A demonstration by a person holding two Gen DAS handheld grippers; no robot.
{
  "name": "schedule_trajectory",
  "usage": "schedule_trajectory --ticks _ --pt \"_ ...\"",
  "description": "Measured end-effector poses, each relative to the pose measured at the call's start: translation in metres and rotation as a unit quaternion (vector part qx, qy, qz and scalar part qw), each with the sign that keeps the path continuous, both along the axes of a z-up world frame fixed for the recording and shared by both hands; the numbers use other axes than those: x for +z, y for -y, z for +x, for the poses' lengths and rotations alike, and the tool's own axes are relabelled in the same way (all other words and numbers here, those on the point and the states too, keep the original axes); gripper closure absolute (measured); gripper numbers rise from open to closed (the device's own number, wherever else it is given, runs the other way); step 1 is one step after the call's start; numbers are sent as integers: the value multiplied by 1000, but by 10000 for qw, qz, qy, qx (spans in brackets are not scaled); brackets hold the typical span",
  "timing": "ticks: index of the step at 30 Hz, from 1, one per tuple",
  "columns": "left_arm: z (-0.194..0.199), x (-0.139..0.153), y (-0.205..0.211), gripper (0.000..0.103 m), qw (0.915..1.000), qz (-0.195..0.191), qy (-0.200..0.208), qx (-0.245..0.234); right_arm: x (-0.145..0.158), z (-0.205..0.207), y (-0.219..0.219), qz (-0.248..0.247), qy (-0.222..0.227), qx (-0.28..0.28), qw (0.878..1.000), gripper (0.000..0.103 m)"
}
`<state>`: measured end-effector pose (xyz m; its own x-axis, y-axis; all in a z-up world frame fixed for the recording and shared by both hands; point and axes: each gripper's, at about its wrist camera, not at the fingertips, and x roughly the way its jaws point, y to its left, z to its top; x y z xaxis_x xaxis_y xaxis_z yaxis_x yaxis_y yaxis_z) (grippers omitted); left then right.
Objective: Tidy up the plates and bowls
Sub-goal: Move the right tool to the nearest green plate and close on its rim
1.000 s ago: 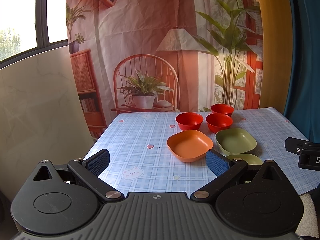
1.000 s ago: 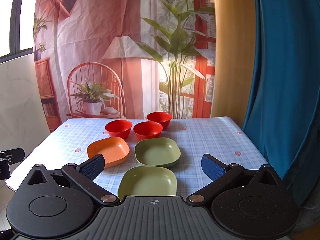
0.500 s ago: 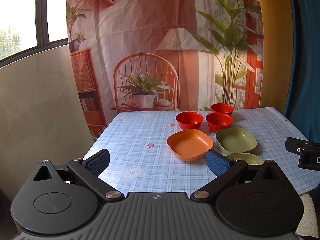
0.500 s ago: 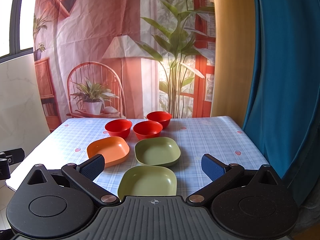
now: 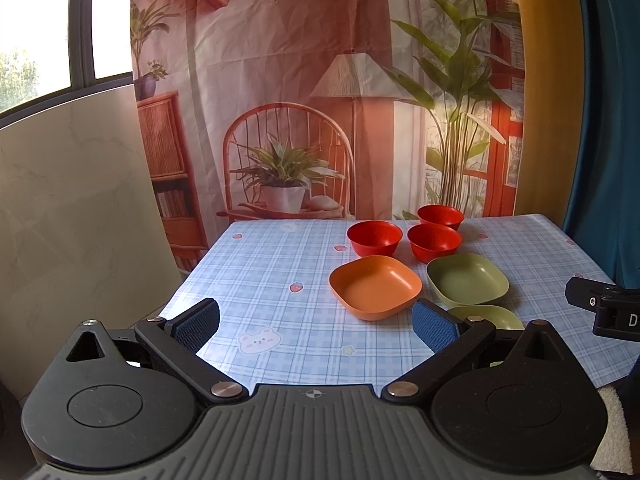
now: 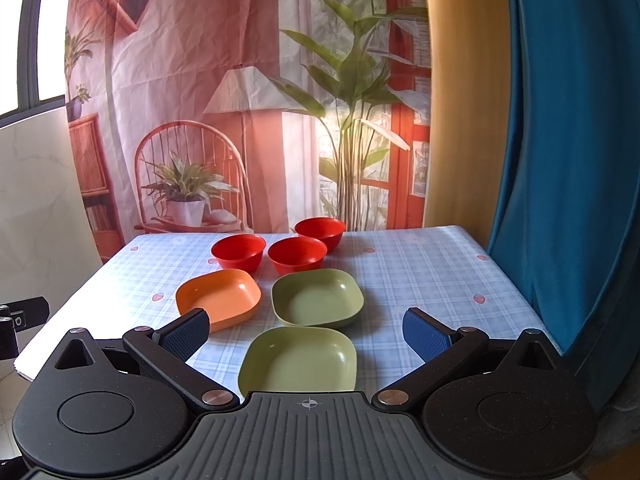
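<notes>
Three red bowls [image 6: 297, 254] stand at the back of the blue checked table [image 6: 420, 276]. An orange square plate [image 6: 219, 298] lies left of a green square plate [image 6: 317, 303]. A second green plate [image 6: 298, 360] lies nearest, just ahead of my right gripper [image 6: 306, 334], which is open and empty. In the left wrist view the orange plate [image 5: 375, 286], the green plate [image 5: 467, 284] and the red bowls [image 5: 374, 237] lie ahead and to the right. My left gripper [image 5: 316, 322] is open and empty above the table's near edge.
A printed backdrop [image 6: 240, 100] hangs behind the table. A blue curtain [image 6: 568, 160] hangs at the right. A marble panel [image 5: 72, 200] stands at the left. The right gripper's body [image 5: 608, 310] shows at the left view's right edge.
</notes>
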<state>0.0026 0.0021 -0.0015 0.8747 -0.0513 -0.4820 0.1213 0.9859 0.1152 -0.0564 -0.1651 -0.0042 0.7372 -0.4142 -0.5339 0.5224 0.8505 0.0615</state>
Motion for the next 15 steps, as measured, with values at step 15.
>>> schedule_trajectory --ticks 15 --pt "66 -13 1 0 9997 71 93 219 -20 48 70 527 386 -114 9978 0"
